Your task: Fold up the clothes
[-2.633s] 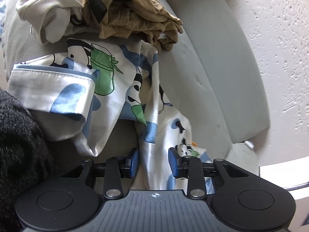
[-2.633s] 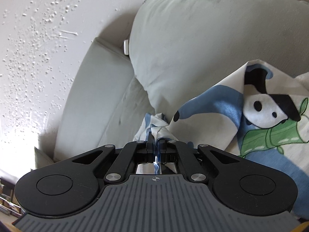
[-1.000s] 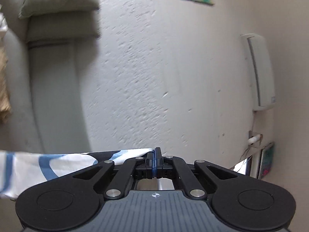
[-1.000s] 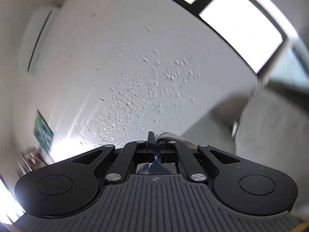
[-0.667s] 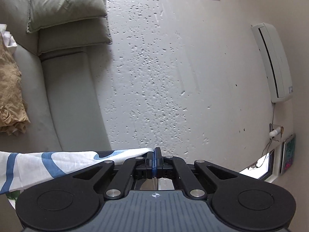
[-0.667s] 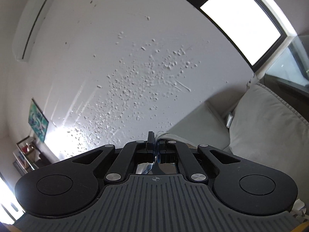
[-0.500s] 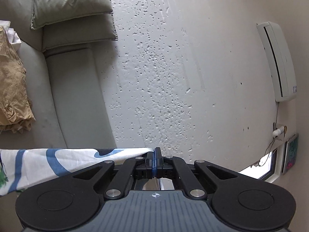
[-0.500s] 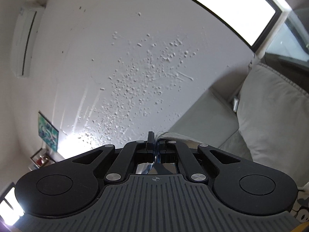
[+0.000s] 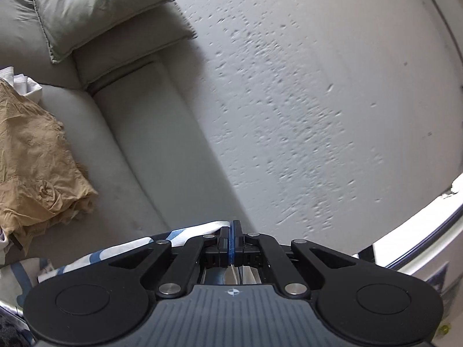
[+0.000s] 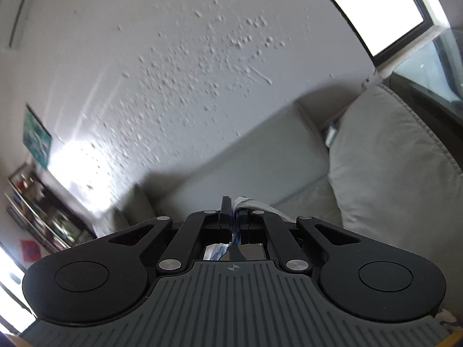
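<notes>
My left gripper [image 9: 231,235] is shut on an edge of the white panda-print cloth [image 9: 185,232] with blue patches, which trails off to the lower left, held up above the grey sofa [image 9: 139,144]. My right gripper [image 10: 233,215] is shut on another edge of the same cloth [image 10: 254,204], of which only a small white fold shows past the jaws. Most of the cloth is hidden below both grippers.
A crumpled tan garment [image 9: 37,156] lies on the sofa seat at the left, with a white one [image 9: 26,85] behind it. Grey cushions [image 9: 92,8] [image 10: 405,167] stand at the sofa's ends. A textured white wall [image 9: 318,101] rises behind. A dark shelf [image 10: 43,217] stands far left.
Both grippers have tilted downward, so the sofa fills more of each view and less wall shows. Both stay shut on the cloth.
</notes>
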`<state>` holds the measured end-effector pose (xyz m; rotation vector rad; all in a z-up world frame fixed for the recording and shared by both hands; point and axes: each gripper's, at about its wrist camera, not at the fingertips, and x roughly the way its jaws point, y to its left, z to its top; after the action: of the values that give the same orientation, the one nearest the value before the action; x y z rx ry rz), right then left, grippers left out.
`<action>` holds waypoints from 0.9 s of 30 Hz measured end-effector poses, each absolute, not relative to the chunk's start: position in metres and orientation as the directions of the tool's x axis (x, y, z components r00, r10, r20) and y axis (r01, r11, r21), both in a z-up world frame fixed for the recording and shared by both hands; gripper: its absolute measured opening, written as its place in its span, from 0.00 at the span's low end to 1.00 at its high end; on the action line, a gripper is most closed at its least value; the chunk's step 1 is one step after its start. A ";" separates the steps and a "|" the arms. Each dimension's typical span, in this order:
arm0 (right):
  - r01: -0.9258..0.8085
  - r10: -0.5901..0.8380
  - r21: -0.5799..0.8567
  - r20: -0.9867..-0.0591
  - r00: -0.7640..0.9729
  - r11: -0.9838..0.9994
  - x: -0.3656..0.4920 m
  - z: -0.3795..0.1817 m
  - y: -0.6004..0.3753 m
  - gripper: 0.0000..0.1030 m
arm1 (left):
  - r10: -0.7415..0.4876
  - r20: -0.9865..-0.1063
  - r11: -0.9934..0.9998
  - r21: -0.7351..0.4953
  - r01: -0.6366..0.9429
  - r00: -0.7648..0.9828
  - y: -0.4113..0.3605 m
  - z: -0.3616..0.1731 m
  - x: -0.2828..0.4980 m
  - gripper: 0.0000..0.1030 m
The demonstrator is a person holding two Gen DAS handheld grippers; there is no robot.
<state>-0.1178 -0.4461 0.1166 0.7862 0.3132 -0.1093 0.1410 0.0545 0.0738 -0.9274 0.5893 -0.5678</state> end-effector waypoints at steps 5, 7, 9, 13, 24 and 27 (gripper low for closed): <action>0.353 -0.031 0.601 -0.479 0.877 0.717 -0.056 0.082 -0.453 0.02 | -0.627 -0.390 0.604 -0.790 0.104 0.674 0.009 0.031 0.178 0.00; 0.405 -0.044 0.603 -0.521 0.852 0.687 -0.032 0.054 -0.457 0.06 | -0.617 -0.462 0.648 -0.758 0.078 0.637 -0.007 0.002 0.188 0.00; 0.458 -0.058 0.593 -0.568 0.821 0.662 -0.015 0.026 -0.460 0.21 | -0.576 -0.538 0.711 -0.701 0.052 0.616 -0.017 -0.021 0.190 0.31; 0.530 -0.070 0.565 -0.640 0.765 0.632 -0.004 -0.013 -0.467 0.45 | -0.568 -0.566 0.767 -0.628 0.135 0.598 -0.012 -0.040 0.170 0.38; 0.556 -0.164 0.689 -0.550 0.819 0.464 -0.115 -0.004 -0.529 0.51 | -0.541 -0.684 0.784 -0.621 -0.002 0.490 0.088 -0.055 0.136 0.21; 0.590 -0.173 0.717 -0.571 0.802 0.370 -0.143 -0.009 -0.538 0.51 | -0.621 -0.662 0.759 -0.642 0.109 0.419 0.073 -0.058 0.114 0.21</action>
<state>-0.1433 -0.5384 -0.0093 1.0896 0.4395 -0.5105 0.1143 0.0734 -0.0583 -0.5624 1.0471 -0.4887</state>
